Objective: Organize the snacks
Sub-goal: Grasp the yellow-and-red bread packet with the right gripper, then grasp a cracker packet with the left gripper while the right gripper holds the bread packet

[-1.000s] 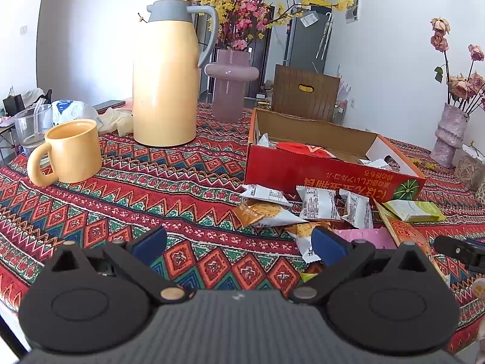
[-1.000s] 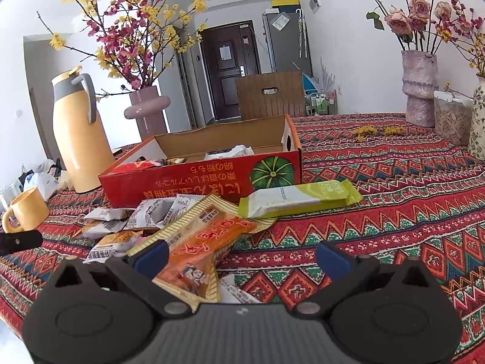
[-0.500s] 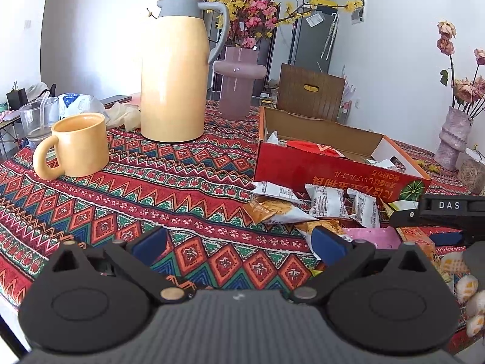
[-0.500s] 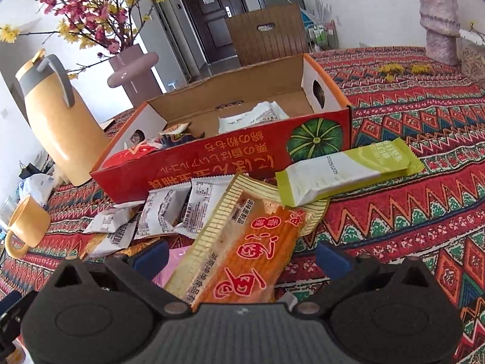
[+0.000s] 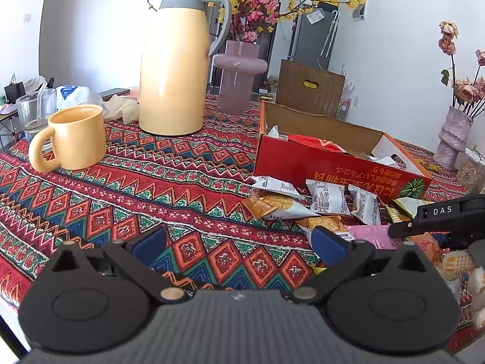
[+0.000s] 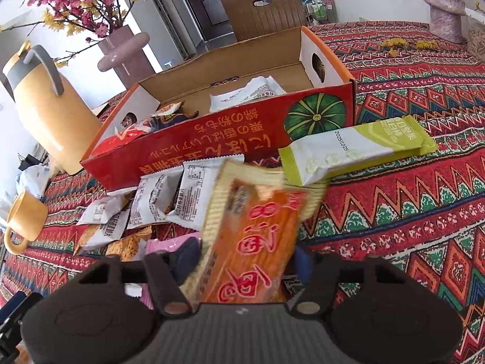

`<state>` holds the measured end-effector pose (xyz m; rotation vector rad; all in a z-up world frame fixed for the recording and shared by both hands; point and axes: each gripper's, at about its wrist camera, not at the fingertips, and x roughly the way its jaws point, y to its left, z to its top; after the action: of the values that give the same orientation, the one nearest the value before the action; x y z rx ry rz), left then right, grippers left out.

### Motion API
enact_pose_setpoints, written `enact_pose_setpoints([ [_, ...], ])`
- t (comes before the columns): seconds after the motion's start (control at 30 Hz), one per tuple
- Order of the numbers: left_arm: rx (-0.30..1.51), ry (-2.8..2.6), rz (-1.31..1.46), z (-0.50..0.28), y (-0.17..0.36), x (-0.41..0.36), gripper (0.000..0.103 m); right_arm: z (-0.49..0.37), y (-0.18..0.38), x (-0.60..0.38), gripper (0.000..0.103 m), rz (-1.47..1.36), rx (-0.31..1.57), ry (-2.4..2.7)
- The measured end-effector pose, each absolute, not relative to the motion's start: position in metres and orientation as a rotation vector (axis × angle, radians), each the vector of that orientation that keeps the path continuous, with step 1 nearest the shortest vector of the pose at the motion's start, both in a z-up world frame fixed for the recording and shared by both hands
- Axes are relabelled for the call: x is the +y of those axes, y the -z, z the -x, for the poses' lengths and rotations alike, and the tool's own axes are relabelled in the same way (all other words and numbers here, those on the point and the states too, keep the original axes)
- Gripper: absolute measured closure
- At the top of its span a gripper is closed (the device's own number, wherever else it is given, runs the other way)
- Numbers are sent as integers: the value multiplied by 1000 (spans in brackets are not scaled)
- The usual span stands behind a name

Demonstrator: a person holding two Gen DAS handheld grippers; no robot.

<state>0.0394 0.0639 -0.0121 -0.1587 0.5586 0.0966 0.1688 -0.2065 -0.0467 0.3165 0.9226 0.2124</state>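
Note:
A long orange snack packet lies between the pads of my right gripper. Its jaws are closing and the blue pads press on the packet's two long edges. Beyond it are a green-and-white bar, several white packets and a pink packet, all on the cloth in front of the open red box. The box holds a few snacks. My left gripper hovers open over the patterned cloth, left of the snack pile. The right gripper's black body shows at the right edge of the left wrist view.
A tall yellow thermos, a yellow mug, a glass and a mauve flower vase stand left of and behind the box. A wooden chair back is behind the table. A grey vase stands at the far right.
My right gripper moved in over the orange packet and its jaws narrowed from wide open onto it; the packet shifted. The right gripper came into the left wrist view. My left gripper stayed put.

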Motion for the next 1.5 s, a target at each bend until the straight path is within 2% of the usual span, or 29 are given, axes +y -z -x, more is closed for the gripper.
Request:
enact_pose_setpoints([
  [0.07, 561, -96, 157, -40, 12, 63, 0, -167, 47, -210, 57, -327, 919, -228],
  [0.17, 567, -93, 152, -41, 13, 60, 0, -165, 46, -213, 67, -336, 905, -243],
  [0.27, 573, -89, 147, -43, 13, 57, 0, -163, 44, -217, 72, -354, 888, -259],
  [0.73, 628, -37, 114, -81, 4, 21, 0, -127, 21, -237, 72, -352, 664, -345],
  [1.03, 750, -69, 87, -127, 20, -12, 2, -120, 8, -248, 72, -262, 523, -309],
  [1.13, 795, -70, 90, -138, 30, -16, 7, -123, 10, -257, 72, -272, 520, -299],
  [1.27, 836, -66, 113, -146, 38, -17, 26, -126, 15, -265, 72, -286, 523, -294],
  [1.4, 854, -44, 153, -147, 40, -16, 36, -128, 21, -269, 72, -301, 528, -299],
  [1.43, 853, -41, 156, -146, 40, -15, 41, -129, 23, -270, 72, -306, 529, -301],
  [1.47, 852, -39, 157, -146, 39, -16, 51, -129, 24, -270, 72, -310, 531, -304],
  [1.5, 851, -33, 161, -146, 38, -16, 56, -130, 25, -270, 72, -313, 531, -305],
])
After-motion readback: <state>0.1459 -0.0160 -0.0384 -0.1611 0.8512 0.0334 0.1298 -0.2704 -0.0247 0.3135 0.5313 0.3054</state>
